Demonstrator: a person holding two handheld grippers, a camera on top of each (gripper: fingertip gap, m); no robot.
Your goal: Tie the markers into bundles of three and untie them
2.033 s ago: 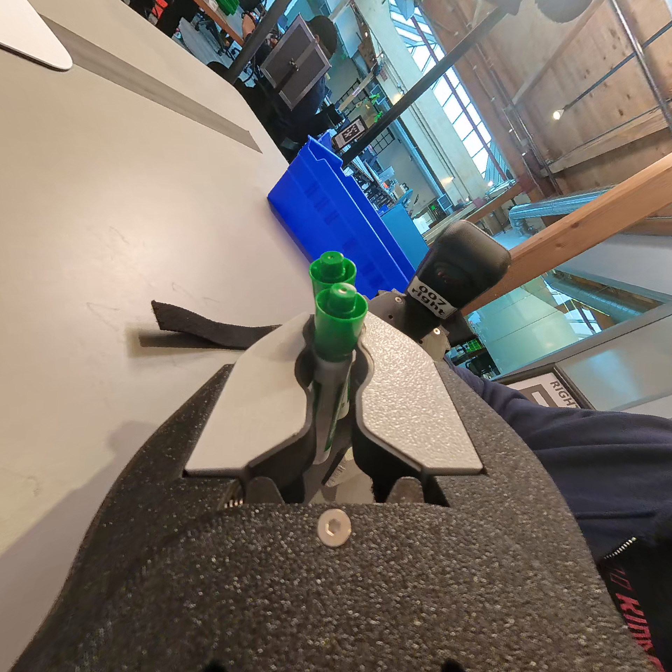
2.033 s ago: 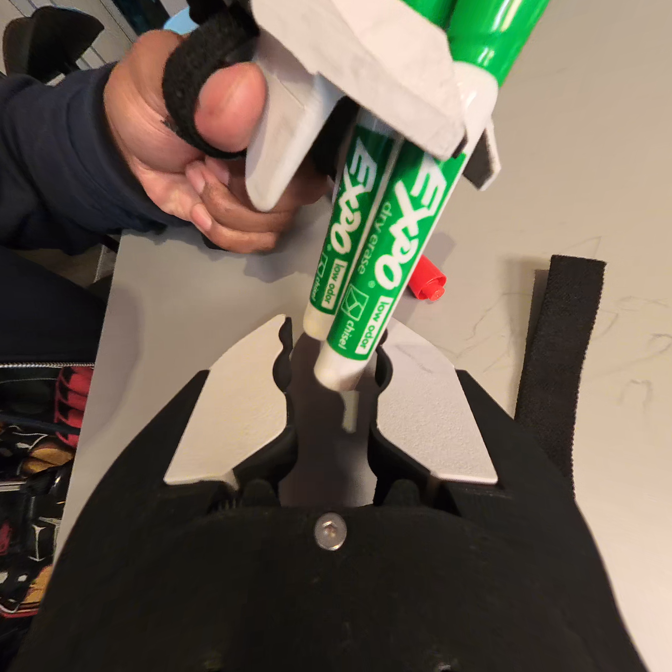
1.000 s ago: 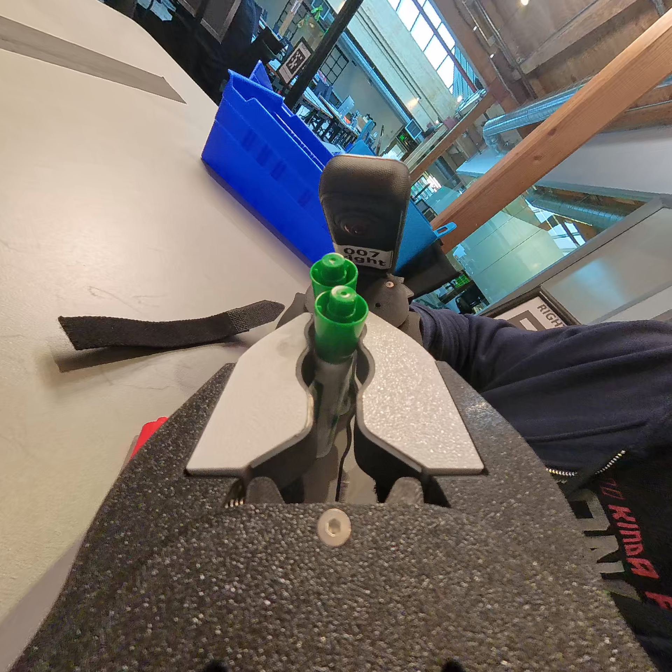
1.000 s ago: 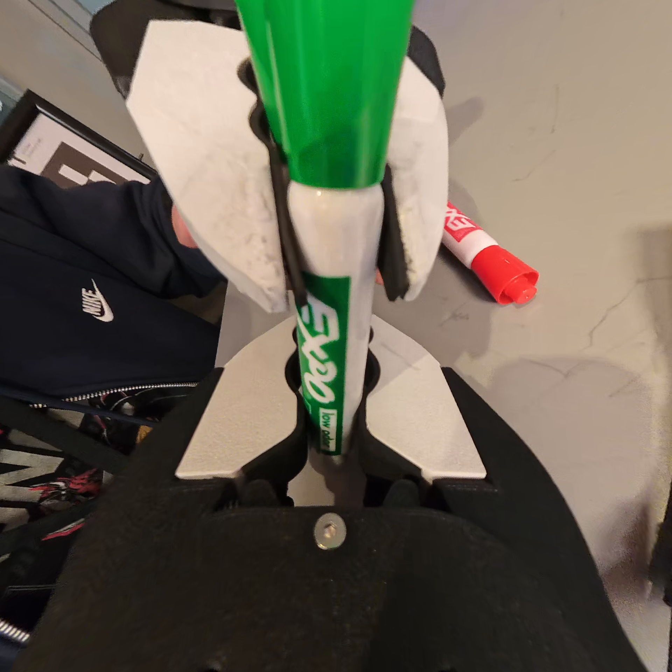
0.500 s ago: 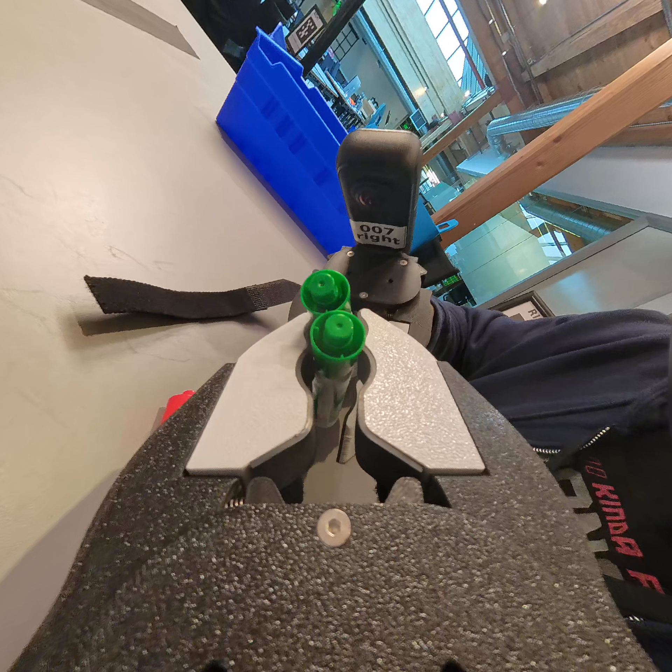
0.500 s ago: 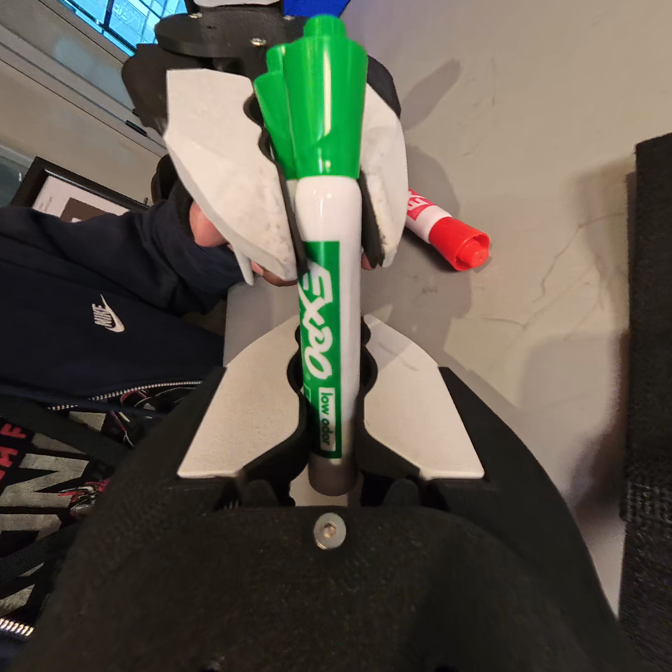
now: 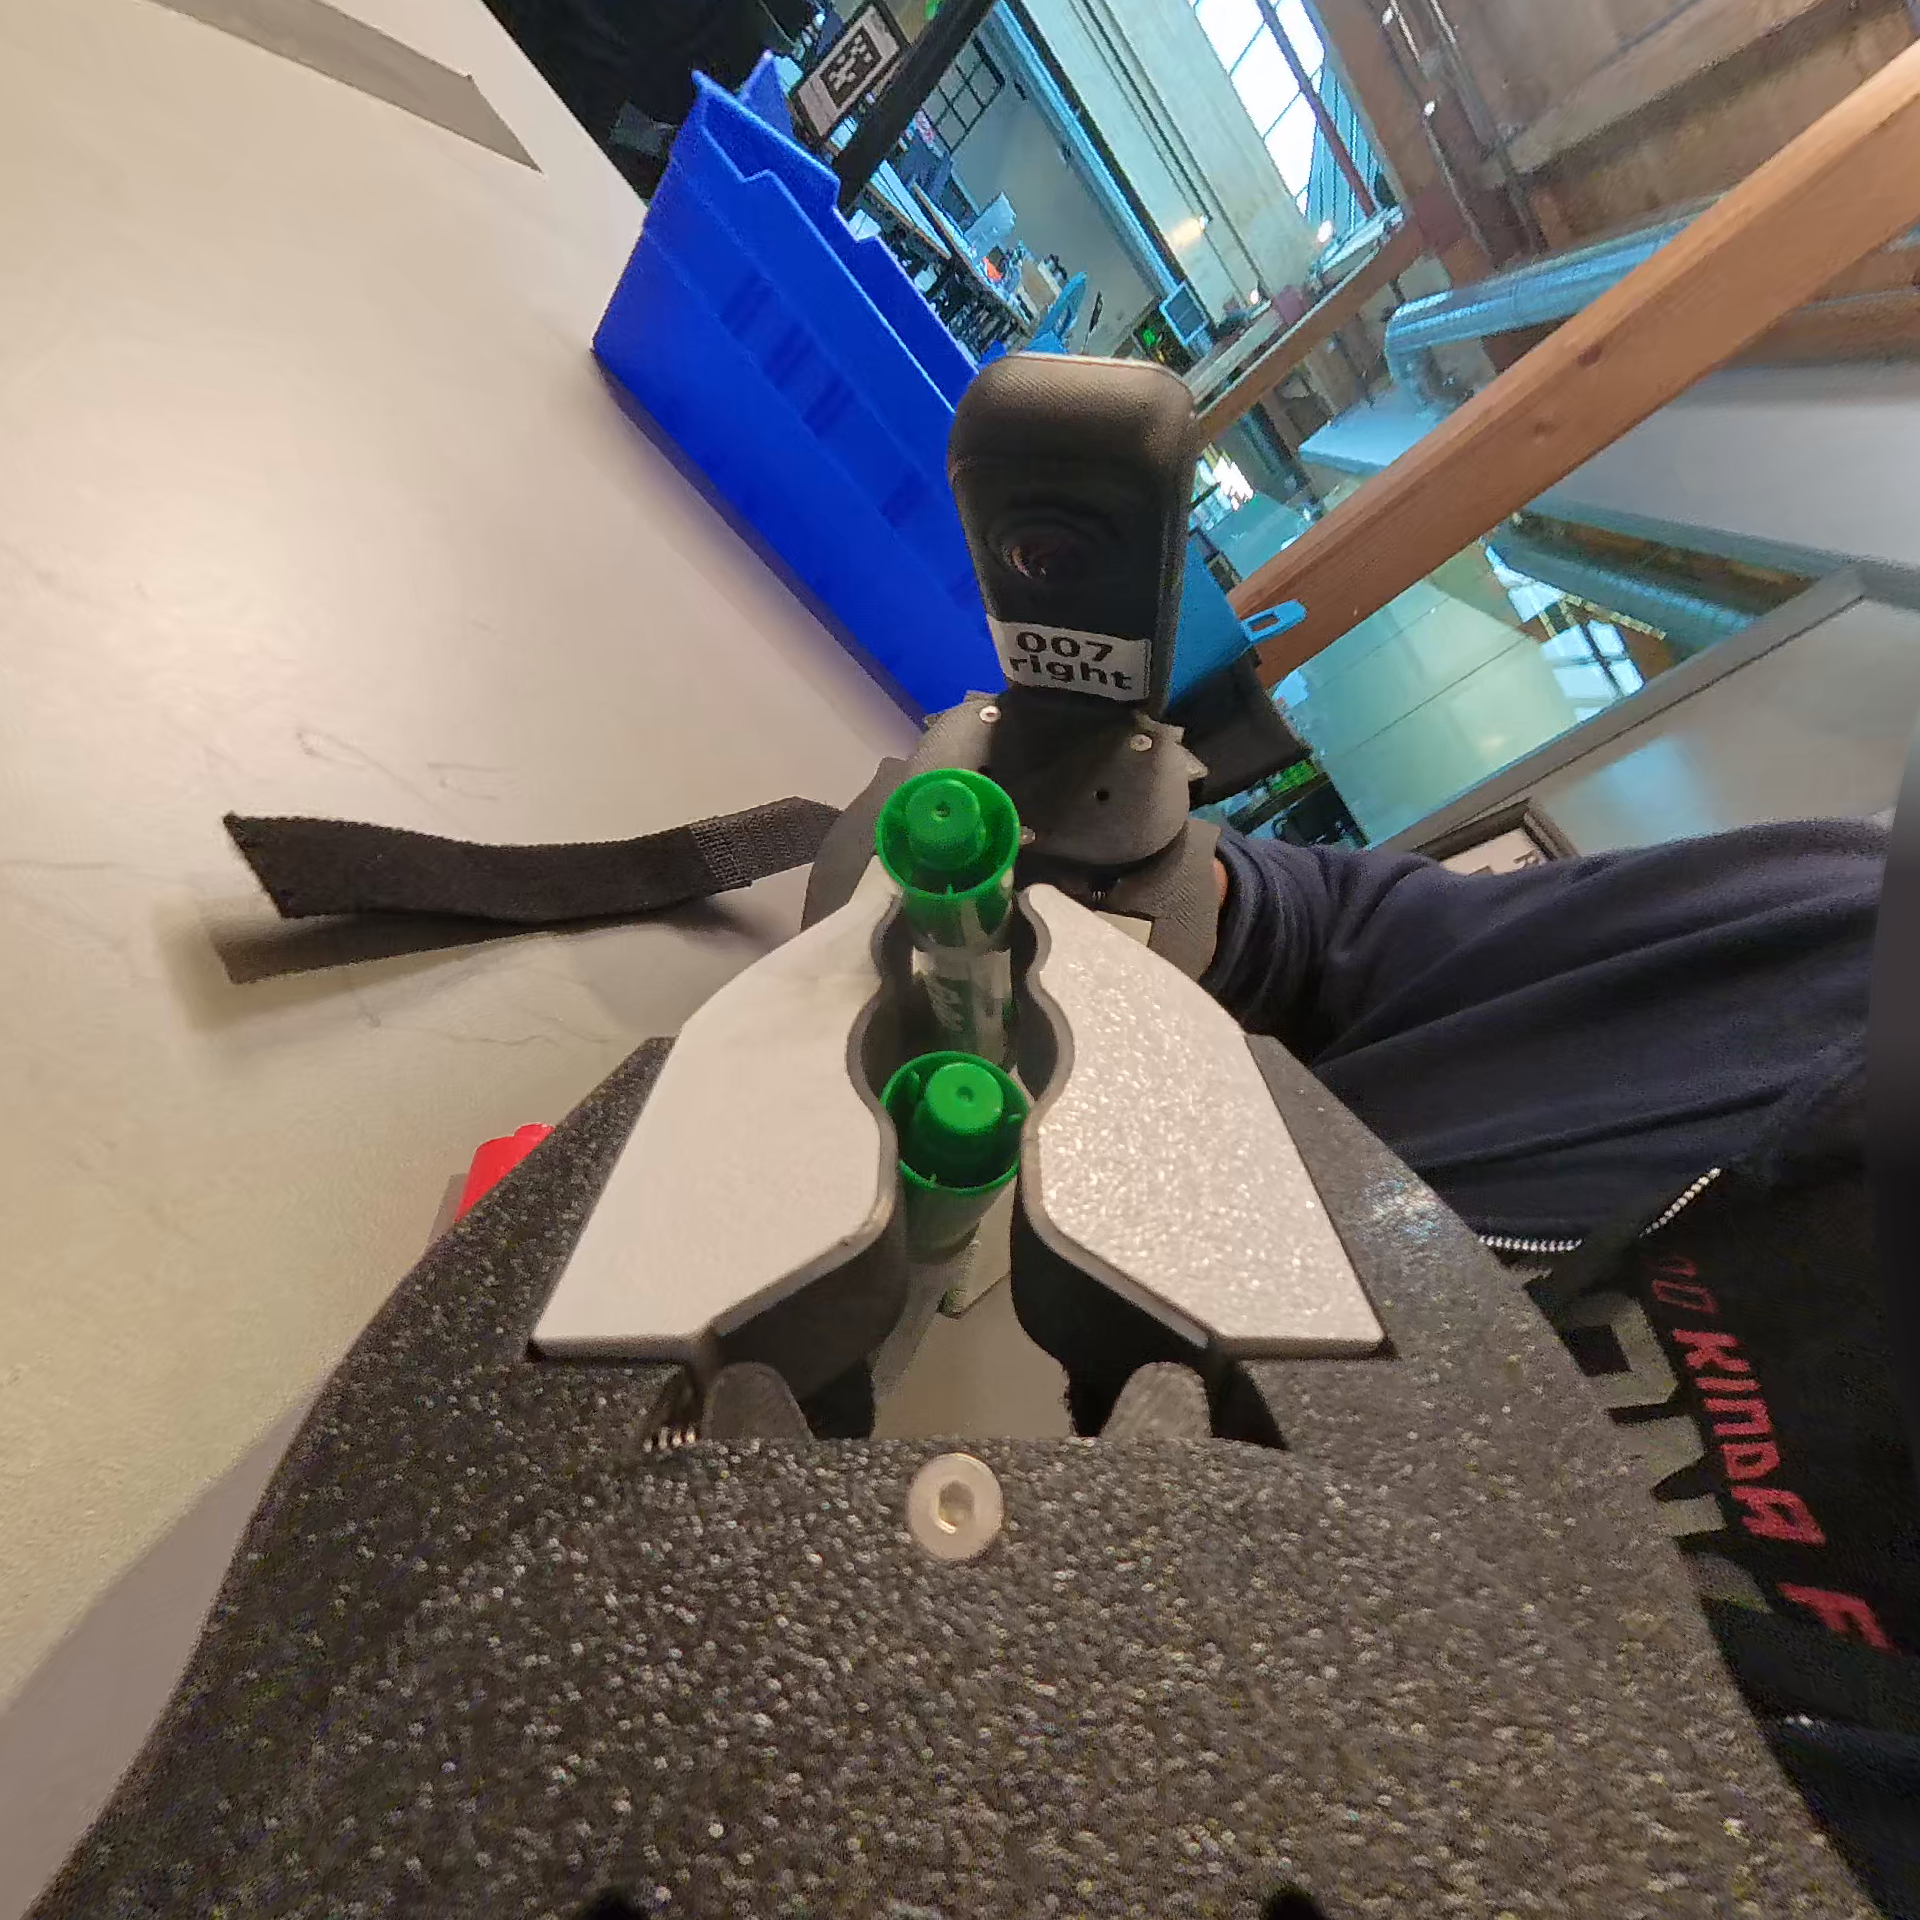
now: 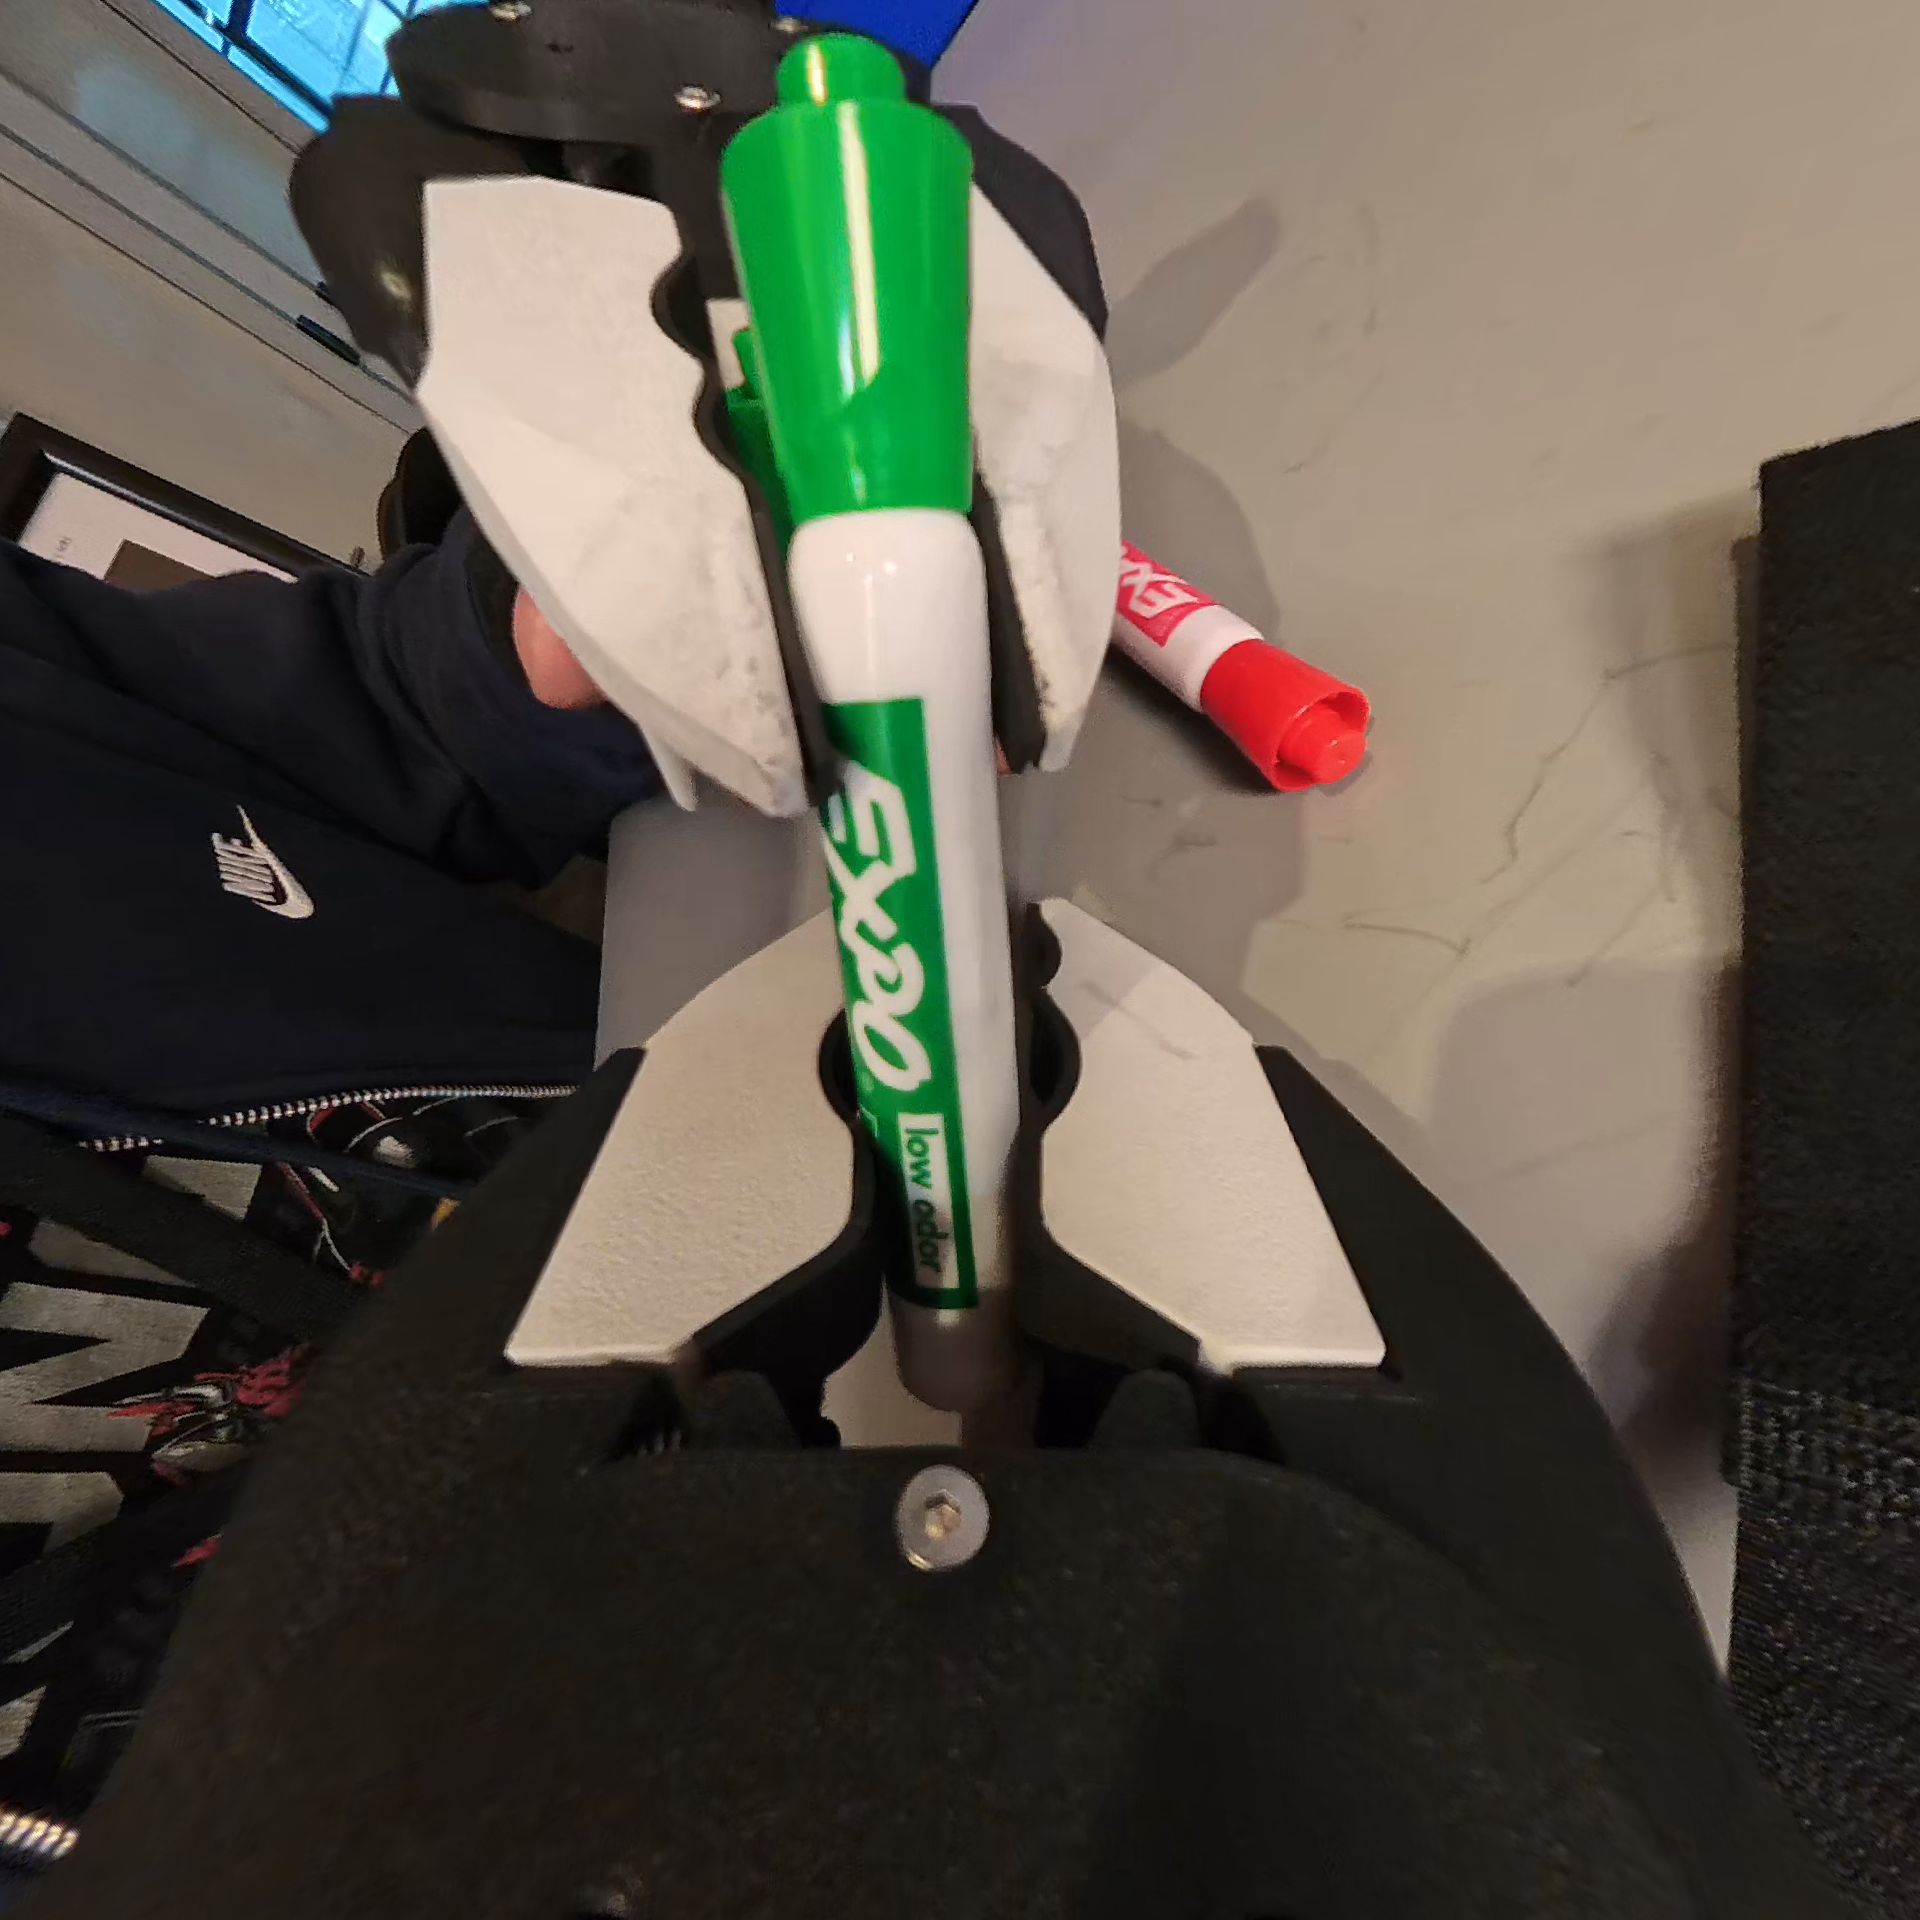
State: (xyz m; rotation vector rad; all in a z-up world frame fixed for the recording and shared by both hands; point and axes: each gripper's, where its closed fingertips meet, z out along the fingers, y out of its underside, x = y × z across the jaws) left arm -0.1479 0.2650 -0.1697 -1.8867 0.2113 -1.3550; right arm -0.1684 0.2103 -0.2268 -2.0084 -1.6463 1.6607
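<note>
Markers (image 8: 883, 582), green, sit clamped in both the left gripper (image 7: 951, 1039) and right gripper (image 8: 940, 1091); red marker (image 8: 1247, 675) lies at two o'clock.

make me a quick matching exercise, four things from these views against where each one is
Things:
1. green markers
2. red marker
3. black strap
4. blue bin

Places:
A. flat on the table, unfastened
B. lying on the table beside the left hand-held gripper
C. standing at the table's far side
D. between the fingers of both hand-held grippers

Pairs: 1-D, 2-B, 3-A, 4-C
</note>
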